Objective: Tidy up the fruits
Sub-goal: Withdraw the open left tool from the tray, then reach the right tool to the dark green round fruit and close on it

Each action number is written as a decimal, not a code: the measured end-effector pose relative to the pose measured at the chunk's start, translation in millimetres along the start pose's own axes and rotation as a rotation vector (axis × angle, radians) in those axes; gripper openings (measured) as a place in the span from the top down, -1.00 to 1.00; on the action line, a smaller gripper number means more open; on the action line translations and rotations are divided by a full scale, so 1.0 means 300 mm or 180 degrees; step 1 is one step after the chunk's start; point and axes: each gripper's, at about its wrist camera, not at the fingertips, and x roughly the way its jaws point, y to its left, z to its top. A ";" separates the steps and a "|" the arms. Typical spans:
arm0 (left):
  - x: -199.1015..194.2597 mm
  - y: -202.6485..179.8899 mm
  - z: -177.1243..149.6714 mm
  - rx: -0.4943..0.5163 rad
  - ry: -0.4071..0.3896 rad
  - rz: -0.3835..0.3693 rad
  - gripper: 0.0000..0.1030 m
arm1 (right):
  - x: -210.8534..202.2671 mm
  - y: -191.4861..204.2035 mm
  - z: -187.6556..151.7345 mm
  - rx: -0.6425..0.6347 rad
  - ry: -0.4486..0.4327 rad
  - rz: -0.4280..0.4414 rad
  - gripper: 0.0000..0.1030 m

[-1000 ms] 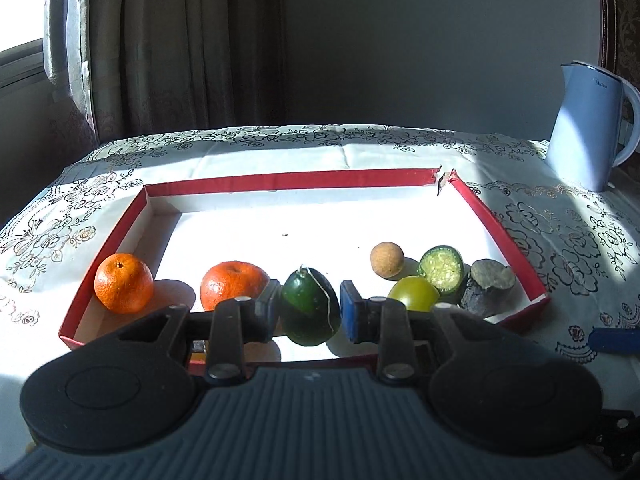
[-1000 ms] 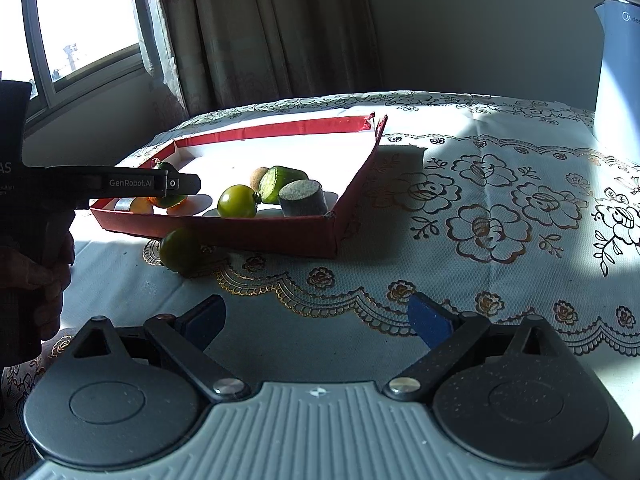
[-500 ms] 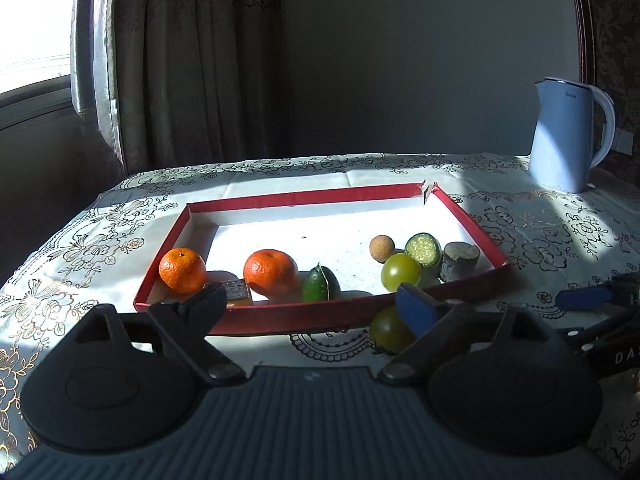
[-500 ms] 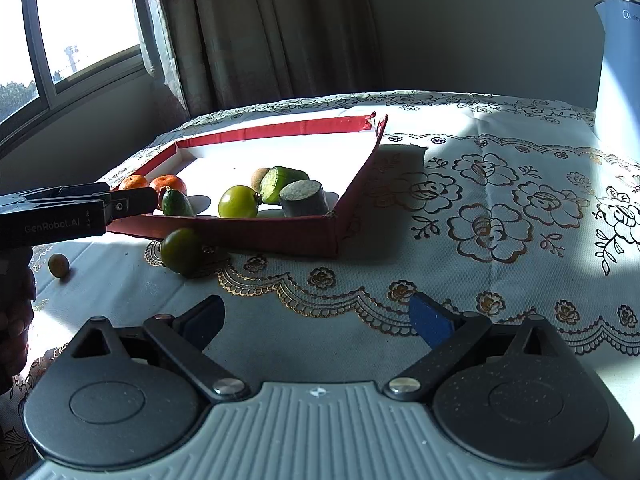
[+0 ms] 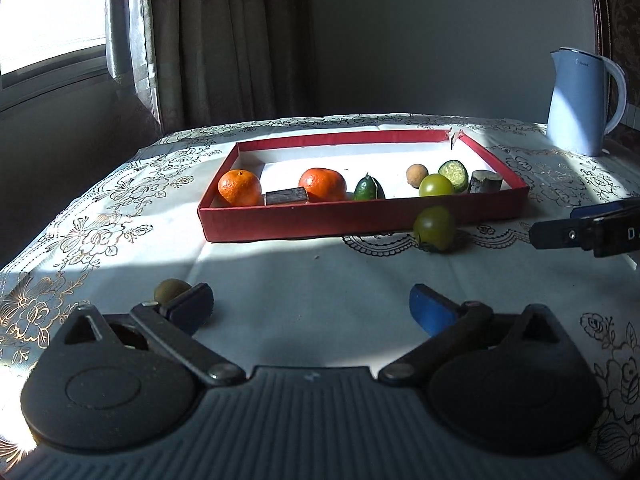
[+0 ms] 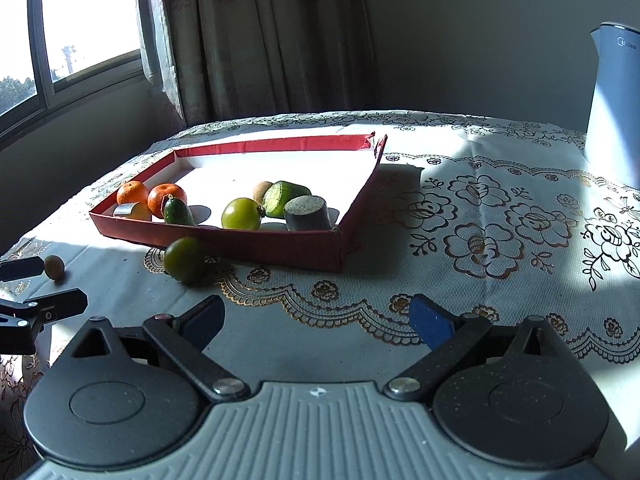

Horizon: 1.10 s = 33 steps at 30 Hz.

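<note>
A red tray (image 5: 320,220) holds two oranges (image 5: 239,187), a dark block (image 5: 286,196), a small dark green fruit (image 5: 368,189), a brown ball-shaped fruit (image 5: 417,175), a green round fruit (image 5: 436,186), a cut green fruit (image 5: 453,170) and a grey cut piece (image 5: 485,181). In front of the tray lies another green round fruit (image 5: 434,227) (image 6: 185,260). My left gripper (image 5: 308,306) is back from the tray, jaws opening, nothing between them. A small olive fruit (image 5: 170,290) (image 6: 54,267) sits just outside its left finger. My right gripper (image 6: 318,316) stands open and empty over the cloth.
A pale blue kettle (image 5: 580,100) (image 6: 616,108) stands at the table's back right. The flowered tablecloth (image 6: 500,232) covers the table. Curtains and a window are behind on the left. The table edge falls away on the left.
My left gripper let go of the small dark green fruit in the tray, opened wide and drew back from the tray. The right gripper has stayed put.
</note>
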 end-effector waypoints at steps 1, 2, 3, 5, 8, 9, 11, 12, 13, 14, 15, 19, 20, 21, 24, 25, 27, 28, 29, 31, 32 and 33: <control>0.000 0.003 -0.002 -0.0009 0.0012 -0.0003 -1.00 | 0.001 0.028 0.005 -0.0050 -0.0017 0.0024 -0.93; -0.003 0.006 -0.005 -0.0019 0.0003 -0.0002 -1.00 | 0.003 0.050 0.008 -0.0095 -0.0027 0.0030 -0.93; -0.003 0.007 -0.006 -0.0027 0.0012 0.0012 -1.00 | 0.007 0.078 0.013 -0.0156 -0.0037 0.0039 -0.93; 0.001 0.007 -0.007 -0.0015 0.0074 0.0050 -1.00 | 0.023 0.138 0.031 -0.0250 -0.0051 0.0074 -0.93; -0.004 0.014 -0.013 -0.0003 0.0120 0.0143 -1.00 | 0.049 0.197 0.054 -0.0330 -0.0060 0.0103 -0.93; -0.006 0.016 -0.015 -0.0003 0.0125 0.0161 -1.00 | 0.057 0.211 0.059 -0.0350 -0.0065 0.0113 -0.93; -0.010 0.031 -0.019 -0.0040 0.0123 0.0186 -1.00 | 0.084 0.239 0.066 -0.0375 -0.0044 0.0135 -0.93; -0.009 0.038 -0.020 -0.0070 0.0128 0.0178 -1.00 | 0.096 0.249 0.067 -0.0382 -0.0034 0.0139 -0.93; -0.005 0.047 -0.020 -0.0119 0.0149 0.0155 -1.00 | 0.111 0.260 0.067 -0.0386 -0.0021 0.0138 -0.93; 0.000 0.053 -0.020 -0.0163 0.0180 0.0150 -1.00 | 0.122 0.267 0.065 -0.0378 -0.0008 0.0137 -0.93; 0.004 0.057 -0.020 -0.0193 0.0202 0.0153 -1.00 | 0.132 0.271 0.065 -0.0364 0.0004 0.0135 -0.93; 0.024 0.081 -0.021 -0.0341 0.0332 0.0080 -1.00 | 0.160 0.283 0.065 -0.0333 0.0058 0.0110 -0.92; 0.027 0.085 -0.021 -0.0370 0.0348 0.0069 -1.00 | 0.164 0.285 0.066 -0.0344 0.0070 0.0104 -0.92; 0.027 0.087 -0.022 -0.0388 0.0353 0.0062 -1.00 | 0.169 0.287 0.066 -0.0349 0.0084 0.0095 -0.92; 0.026 0.086 -0.024 -0.0395 0.0359 0.0063 -1.00 | 0.182 0.291 0.068 -0.0345 0.0119 0.0046 -0.91; 0.026 0.085 -0.024 -0.0392 0.0361 0.0066 -1.00 | 0.187 0.293 0.070 -0.0346 0.0131 0.0031 -0.91; 0.028 0.082 -0.024 -0.0385 0.0371 0.0072 -1.00 | 0.195 0.296 0.072 -0.0352 0.0147 0.0023 -0.91; 0.028 0.082 -0.024 -0.0385 0.0375 0.0072 -1.00 | 0.200 0.300 0.074 -0.0359 0.0153 -0.0011 -0.91; 0.030 0.082 -0.023 -0.0389 0.0381 0.0071 -1.00 | 0.206 0.303 0.077 -0.0370 0.0171 -0.0021 -0.91; 0.031 0.081 -0.023 -0.0384 0.0386 0.0075 -1.00 | 0.219 0.308 0.080 -0.0380 0.0219 -0.0027 -0.83; 0.031 0.080 -0.022 -0.0385 0.0387 0.0077 -1.00 | 0.227 0.311 0.081 -0.0384 0.0245 -0.0038 -0.81; 0.031 0.080 -0.022 -0.0385 0.0390 0.0077 -1.00 | 0.233 0.313 0.081 -0.0390 0.0271 -0.0049 -0.79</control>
